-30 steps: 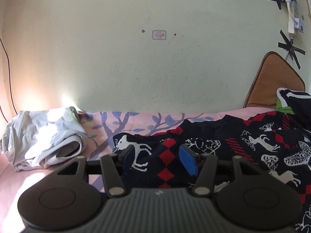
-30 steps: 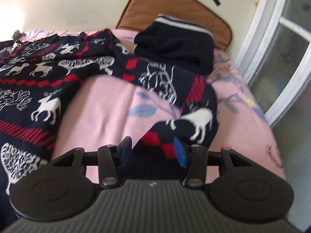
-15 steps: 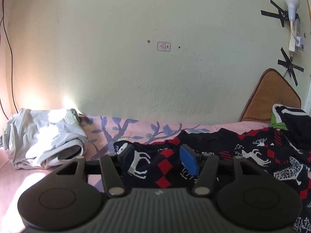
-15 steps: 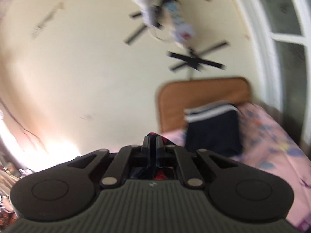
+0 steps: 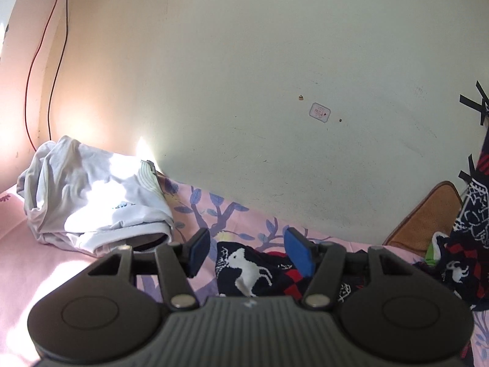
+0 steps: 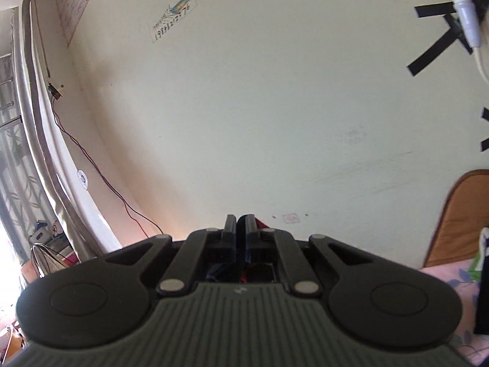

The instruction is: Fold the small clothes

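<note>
My left gripper (image 5: 250, 252) sits low over the pink leaf-printed bed sheet (image 5: 61, 269), tilted slightly down, its blue pads about half spread and gripping nothing. A corner of the black knitted garment with white deer and red diamonds (image 5: 244, 270) lies on the bed between and just beyond them. My right gripper (image 6: 240, 229) is raised and nearly level, facing the pale wall (image 6: 275, 122). Its jaws are pinched together on a bit of that same garment, which shows as red and dark cloth at the pads.

I count two grippers, one patterned garment, one crumpled white garment (image 5: 91, 195) by the wall, and one brown cushion (image 5: 428, 214).

A second ago my right gripper was half spread over the garment on the bed. It has since clamped and lifted, and part of the cloth now hangs at the right edge of the left view. My left gripper has rolled.
</note>
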Available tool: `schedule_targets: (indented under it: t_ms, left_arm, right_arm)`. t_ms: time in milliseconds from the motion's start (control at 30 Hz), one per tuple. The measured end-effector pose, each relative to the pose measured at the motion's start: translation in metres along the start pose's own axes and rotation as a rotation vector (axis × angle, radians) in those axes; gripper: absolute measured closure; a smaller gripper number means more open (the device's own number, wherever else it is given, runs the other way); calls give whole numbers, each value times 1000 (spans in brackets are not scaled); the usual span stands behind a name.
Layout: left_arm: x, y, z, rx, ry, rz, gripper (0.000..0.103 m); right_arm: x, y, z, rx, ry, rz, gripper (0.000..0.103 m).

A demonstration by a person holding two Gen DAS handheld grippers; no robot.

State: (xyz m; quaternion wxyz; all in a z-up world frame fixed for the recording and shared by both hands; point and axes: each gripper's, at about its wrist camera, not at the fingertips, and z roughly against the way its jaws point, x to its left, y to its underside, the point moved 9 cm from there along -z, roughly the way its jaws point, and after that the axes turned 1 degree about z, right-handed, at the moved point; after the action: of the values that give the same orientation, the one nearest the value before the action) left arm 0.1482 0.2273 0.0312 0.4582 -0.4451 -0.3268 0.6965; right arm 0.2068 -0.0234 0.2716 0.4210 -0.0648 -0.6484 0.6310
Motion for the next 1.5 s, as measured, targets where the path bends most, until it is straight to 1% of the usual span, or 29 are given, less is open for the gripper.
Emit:
schedule_targets:
  t_ms: [67, 167, 233, 300, 367, 433, 600, 667, 700, 733, 767, 800, 833, 900, 933, 1000, 1033, 1067, 1100, 1133, 1167, 1233, 1267, 1333, 1367, 1400, 1433, 1467, 1500]
  left_arm:
    - [5, 0, -3, 13, -2, 17, 48]
    - [7, 0, -4, 40, 33, 62, 48]
    - [7, 0, -4, 53, 54, 92, 48]
    - [7, 1, -5, 63, 63, 110, 48]
    - [6, 1, -4, 63, 64, 113, 48]
    - [6, 1, -3, 57, 56, 105, 48]
    - [10, -2, -3, 49, 39, 104, 48]
    - [11, -1, -5, 54, 36, 98, 48]
    - [12, 0, -6, 57, 30, 91, 48]
    - [12, 1, -8, 62, 25, 83, 48]
    - [12, 2, -10, 70, 23, 75, 48]
    - [12, 5, -13, 82, 20, 67, 48]
    - [12, 8, -17, 105, 15, 57, 48]
    - [11, 15, -24, 132, 22, 60, 48]
    - [10, 17, -26, 141, 25, 57, 48]
    - [9, 21, -29, 153, 20, 48, 48]
    - [9, 22, -29, 156, 22, 49, 48]
    - [8, 22, -29, 157, 28, 53, 48]
    - [7, 22, -29, 157, 36, 58, 48]
    - [6, 22, -28, 156, 43, 62, 48]
    - [5, 23, -28, 155, 46, 63, 48]
    - [2, 25, -29, 158, 45, 57, 48]
    - [1, 26, -31, 163, 43, 48, 48]
    - [-1, 30, -32, 173, 32, 22, 48]
    - [-1, 32, -34, 175, 21, 6, 48]
    - [-1, 33, -35, 174, 11, -5, 48]
    - [-1, 34, -35, 174, 2, -13, 48]
    - [-1, 35, -36, 176, -4, -20, 48]
    - [0, 35, -36, 179, -8, -22, 48]
  right_arm:
    - [3, -6, -6, -40, -3, -6, 95]
    - [-11, -21, 8, -117, 37, -23, 95]
    - [-25, -28, 18, -136, 39, -47, 95]
    - [-32, -27, 21, -136, 63, -45, 95]
    - [-33, -16, 10, -99, 67, -39, 95]
    - [-29, -2, -8, -47, 54, -31, 95]
    - [-15, 38, -61, 73, -7, -44, 95]
    - [-8, 61, -85, 133, -55, -78, 94]
    - [-4, 75, -98, 174, -94, -98, 89]
    - [2, 94, -112, 246, -134, -119, 87]
    - [7, 107, -121, 313, -156, -124, 78]
    - [8, 114, -126, 342, -156, -114, 71]
    - [6, 116, -126, 325, -131, -70, 70]
    - [-6, 109, -115, 261, -65, 41, 69]
    - [-23, 103, -102, 230, -11, 84, 68]
    - [-64, 104, -85, 210, 110, 111, 58]
    - [-88, 110, -77, 213, 182, 121, 55]
    - [-122, 120, -69, 229, 277, 137, 51]
    - [-146, 130, -61, 248, 354, 151, 51]
    - [-175, 143, -53, 282, 449, 159, 51]
    - [-199, 156, -45, 315, 503, 140, 50]
    - [-238, 176, -32, 359, 551, 49, 48]
    - [-251, 185, -29, 369, 558, 9, 49]
    - [-262, 200, -35, 398, 538, -35, 83]
    - [-262, 202, -42, 382, 544, -45, 85]
    - [-262, 198, -40, 337, 564, -18, 85]
    - [-259, 195, -40, 288, 586, 37, 85]
    - [-260, 196, -39, 268, 632, 93, 86]
    - [-261, 198, -38, 264, 663, 131, 84]
